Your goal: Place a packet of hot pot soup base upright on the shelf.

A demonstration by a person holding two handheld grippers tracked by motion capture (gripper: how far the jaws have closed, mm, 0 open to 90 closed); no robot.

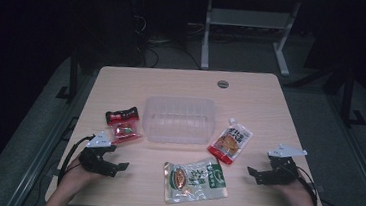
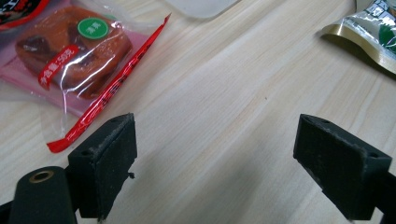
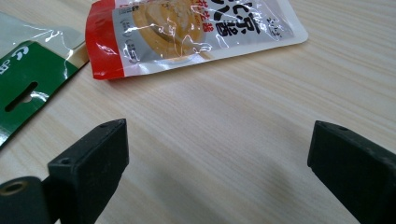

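Observation:
A clear plastic tub (image 1: 179, 119) stands at the middle of the wooden table (image 1: 252, 96). Left of it lies a red snack packet (image 1: 124, 126) (image 2: 70, 51). Right of it lies a red-and-white spouted pouch (image 1: 230, 141) (image 3: 187, 32). A green-and-clear packet (image 1: 194, 179) (image 3: 28, 88) (image 2: 369, 32) rests near the front edge. My left gripper (image 1: 118, 158) (image 2: 215, 168) is open above bare wood just in front of the red packet. My right gripper (image 1: 256, 173) (image 3: 215, 172) is open over bare wood, a little in front of the pouch, with nothing between its jaws.
A round cable grommet (image 1: 223, 83) sits near the table's far edge. Beyond the table stand white desk legs (image 1: 206, 32) and cables on a dark floor. Bare wood lies between the packets and along the far half of the table.

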